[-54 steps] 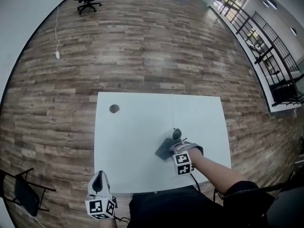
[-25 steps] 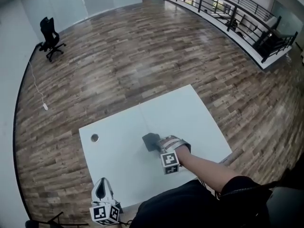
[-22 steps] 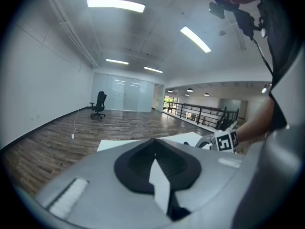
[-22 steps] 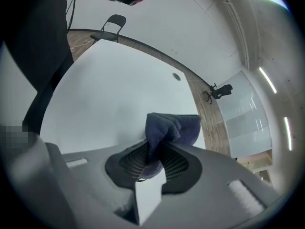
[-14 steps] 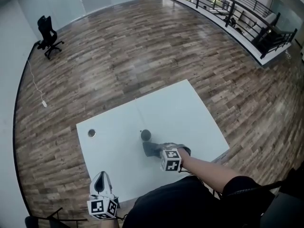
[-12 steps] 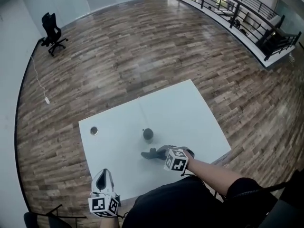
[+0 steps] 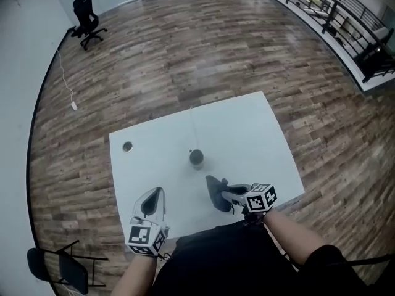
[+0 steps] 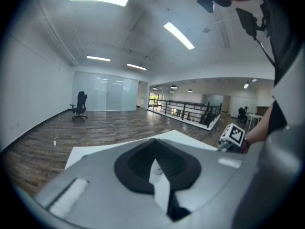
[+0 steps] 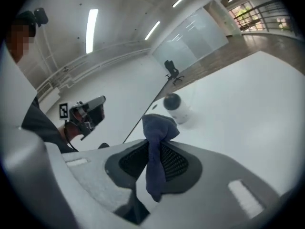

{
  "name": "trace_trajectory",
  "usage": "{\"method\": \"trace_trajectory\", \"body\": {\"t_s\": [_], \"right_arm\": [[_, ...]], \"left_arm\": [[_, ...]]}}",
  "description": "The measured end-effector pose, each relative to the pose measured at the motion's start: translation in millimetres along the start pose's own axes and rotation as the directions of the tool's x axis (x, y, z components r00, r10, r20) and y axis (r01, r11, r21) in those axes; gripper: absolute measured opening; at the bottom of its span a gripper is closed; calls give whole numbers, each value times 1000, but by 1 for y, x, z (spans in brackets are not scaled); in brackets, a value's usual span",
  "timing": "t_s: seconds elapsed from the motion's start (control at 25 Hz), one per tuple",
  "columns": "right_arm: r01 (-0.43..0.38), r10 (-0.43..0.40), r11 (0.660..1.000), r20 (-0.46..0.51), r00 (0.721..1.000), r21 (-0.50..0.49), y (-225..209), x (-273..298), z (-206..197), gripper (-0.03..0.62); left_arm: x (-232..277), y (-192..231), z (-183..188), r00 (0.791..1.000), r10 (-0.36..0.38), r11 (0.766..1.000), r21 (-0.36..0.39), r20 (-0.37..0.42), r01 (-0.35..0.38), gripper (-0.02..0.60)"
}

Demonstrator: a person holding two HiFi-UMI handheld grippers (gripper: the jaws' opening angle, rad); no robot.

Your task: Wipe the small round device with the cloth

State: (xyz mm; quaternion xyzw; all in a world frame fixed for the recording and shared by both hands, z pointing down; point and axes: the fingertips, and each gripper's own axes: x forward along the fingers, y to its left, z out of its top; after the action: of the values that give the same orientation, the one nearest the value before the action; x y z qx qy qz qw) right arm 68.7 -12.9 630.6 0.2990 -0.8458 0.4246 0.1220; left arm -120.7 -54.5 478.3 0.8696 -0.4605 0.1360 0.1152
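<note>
Device stands upright mid-counter, just ahead and left of the right tongs — these pinch the cloth, its bunched end toward the device, nearer than the left tongs — closed, empty

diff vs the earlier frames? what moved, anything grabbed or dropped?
The right claw, still shut on the dark blue crumpled cloth, drew it off the small round white device with a dark top and pulled back toward the person. The left claw came forward over the near edge of the white table, empty. The device kept its spot; nothing was released.
</note>
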Motion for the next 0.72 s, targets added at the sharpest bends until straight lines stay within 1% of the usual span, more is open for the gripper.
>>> {"method": "trace_trajectory", "body": {"t_s": [0.12,0.2,0.28,0.32,0.4,0.44,0.52,0.6,0.64,0.68,0.72], "right_arm": [[128,-127,991,-48,991,27,-47,-18,-21,69],[184,-178,980,-85,980,78,-70,-31,-32,69],[258,-241,959,-142,960,116,-92,-46,-44,69],[302,-278,946,-182,943,121,-103,-54,-50,69],[388,-352,917,-269,896,94,-124,-73,-64,72],[429,-391,901,-311,866,62,-134,-84,-69,85],[499,-469,866,-380,797,-21,-151,-106,-78,140],[549,-532,831,-422,734,-94,-164,-127,-84,208],[567,-559,814,-428,710,-123,-169,-136,-84,232],[583,-585,799,-419,694,-150,-172,-143,-81,241],[594,-610,784,-396,686,-178,-175,-147,-76,241]], "left_arm": [[9,-18,12,999,-29,1000,11,15,29,8],[11,-26,15,999,-36,999,25,15,35,8],[13,-30,12,999,-31,999,22,7,31,8],[13,-31,10,1000,-27,1000,15,2,27,8],[14,-34,6,1000,-21,1000,4,-7,21,8],[14,-36,5,1000,-19,1000,2,-10,19,8],[13,-40,1,1000,-12,1000,-2,-18,12,8],[10,-41,-3,1000,4,1000,-9,-24,-5,8],[8,-41,-5,999,16,1000,-15,-28,-16,8],[7,-40,-8,999,29,999,-21,-32,-30,8],[5,-38,-10,998,43,999,-29,-37,-44,8]]}}
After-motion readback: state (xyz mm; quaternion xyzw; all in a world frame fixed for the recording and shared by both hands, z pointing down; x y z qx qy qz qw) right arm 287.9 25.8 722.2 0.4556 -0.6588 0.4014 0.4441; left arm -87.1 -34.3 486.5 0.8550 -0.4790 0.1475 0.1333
